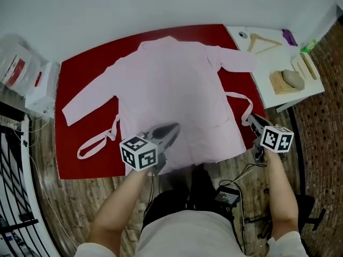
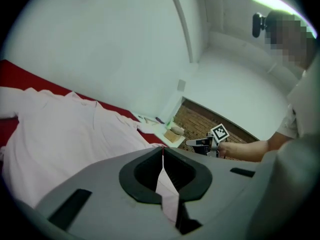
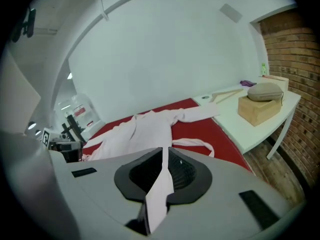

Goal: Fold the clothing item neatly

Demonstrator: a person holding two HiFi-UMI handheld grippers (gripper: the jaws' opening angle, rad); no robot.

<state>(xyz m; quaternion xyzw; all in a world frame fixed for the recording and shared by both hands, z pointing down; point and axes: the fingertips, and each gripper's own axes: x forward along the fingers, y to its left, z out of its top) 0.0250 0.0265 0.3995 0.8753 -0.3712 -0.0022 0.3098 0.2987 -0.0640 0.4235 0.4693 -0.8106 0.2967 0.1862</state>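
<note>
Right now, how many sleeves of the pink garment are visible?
2. One sleeve lies spread on the red mat toward the head view's left; the other sleeve reaches toward the white table at its right. None seems hidden.

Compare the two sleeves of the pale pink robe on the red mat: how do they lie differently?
The pale pink robe's sleeve at the head view's left slants down toward the person; the sleeve at the right runs almost straight sideways. The left one lies wholly on the red mat; the right one's cuff reaches the white table. Both lie flat and spread out.
</note>
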